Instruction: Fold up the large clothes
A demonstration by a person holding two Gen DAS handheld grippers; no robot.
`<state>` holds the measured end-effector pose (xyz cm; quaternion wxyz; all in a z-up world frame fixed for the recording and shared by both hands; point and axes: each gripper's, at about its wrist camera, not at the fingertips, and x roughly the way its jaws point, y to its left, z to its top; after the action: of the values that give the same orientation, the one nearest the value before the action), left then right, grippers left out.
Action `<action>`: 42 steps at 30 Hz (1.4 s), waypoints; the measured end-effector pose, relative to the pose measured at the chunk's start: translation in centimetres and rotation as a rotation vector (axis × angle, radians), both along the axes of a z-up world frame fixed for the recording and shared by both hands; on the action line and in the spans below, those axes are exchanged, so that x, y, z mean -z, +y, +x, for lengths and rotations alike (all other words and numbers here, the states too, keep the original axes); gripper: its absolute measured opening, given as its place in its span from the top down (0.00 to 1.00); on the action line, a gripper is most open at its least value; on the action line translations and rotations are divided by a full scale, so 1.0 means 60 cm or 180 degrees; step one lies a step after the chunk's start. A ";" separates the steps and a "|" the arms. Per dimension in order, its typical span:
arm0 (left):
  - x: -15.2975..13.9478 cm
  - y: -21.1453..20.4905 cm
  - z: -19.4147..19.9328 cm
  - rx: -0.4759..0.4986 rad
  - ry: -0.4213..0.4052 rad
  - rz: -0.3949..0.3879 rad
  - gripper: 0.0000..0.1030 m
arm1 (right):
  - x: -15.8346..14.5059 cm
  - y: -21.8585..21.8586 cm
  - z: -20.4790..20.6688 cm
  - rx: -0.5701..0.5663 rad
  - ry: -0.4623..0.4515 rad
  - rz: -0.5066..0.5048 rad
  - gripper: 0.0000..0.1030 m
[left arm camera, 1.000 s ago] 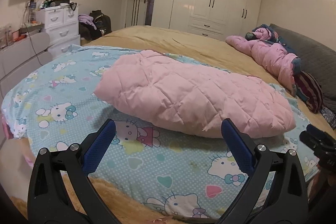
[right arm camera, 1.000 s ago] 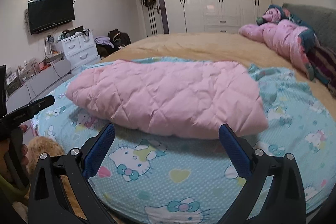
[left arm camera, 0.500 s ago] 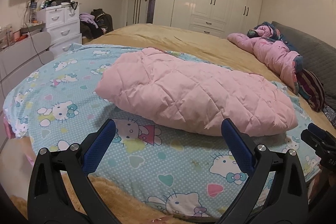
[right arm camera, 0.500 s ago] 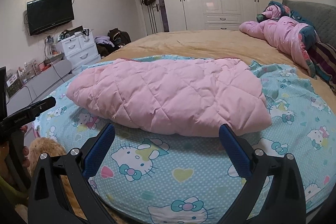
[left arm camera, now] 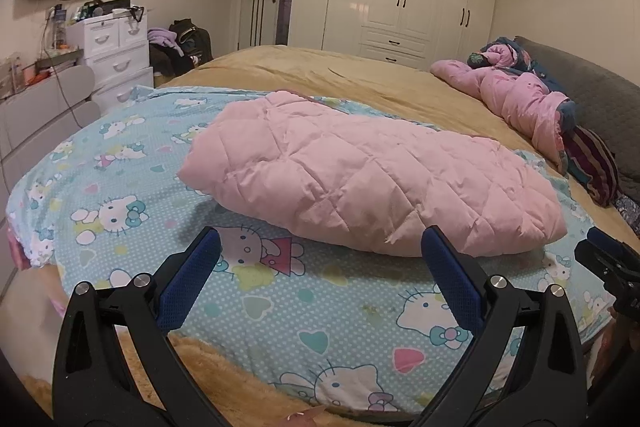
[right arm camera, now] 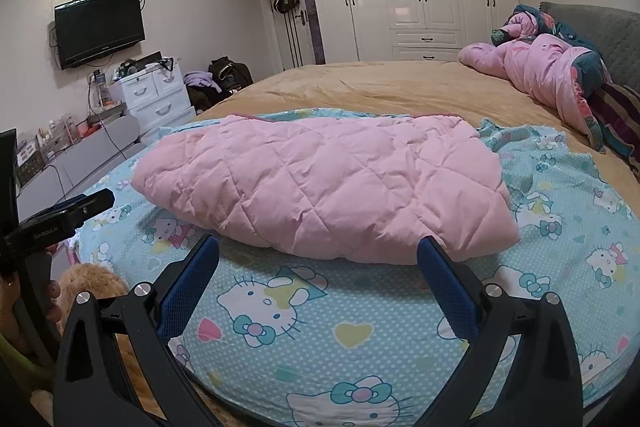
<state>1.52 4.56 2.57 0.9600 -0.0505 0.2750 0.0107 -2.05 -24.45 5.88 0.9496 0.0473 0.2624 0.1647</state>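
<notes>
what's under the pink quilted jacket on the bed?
The pink quilted jacket lies folded on a light-blue cartoon-cat sheet, which is spread over a tan bed cover. Anything between jacket and sheet is hidden. Both grippers are open, touching nothing.

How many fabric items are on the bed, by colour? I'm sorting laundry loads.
Plain pink: 1, quilted garment
Blue cartoon-print: 1, sheet
Pink with dark lining: 1, bundle
Striped: 1, cushion
Total: 4
</notes>
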 end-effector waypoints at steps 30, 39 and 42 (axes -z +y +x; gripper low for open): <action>-0.002 0.000 0.000 0.0022 0.0017 0.0041 0.09 | 0.003 0.010 0.007 -0.0039 0.0033 -0.0024 0.04; 0.001 0.006 0.001 0.0016 0.0060 0.0044 0.09 | 0.006 0.012 0.007 -0.0031 0.0041 -0.0051 0.04; 0.005 0.010 0.003 0.0010 0.0095 0.0049 0.09 | 0.010 0.009 0.007 -0.0003 0.0062 -0.0066 0.04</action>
<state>1.69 5.13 2.29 0.9562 -0.0425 0.2894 0.0121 -1.64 -23.90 5.30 0.9474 0.0390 0.2733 0.1619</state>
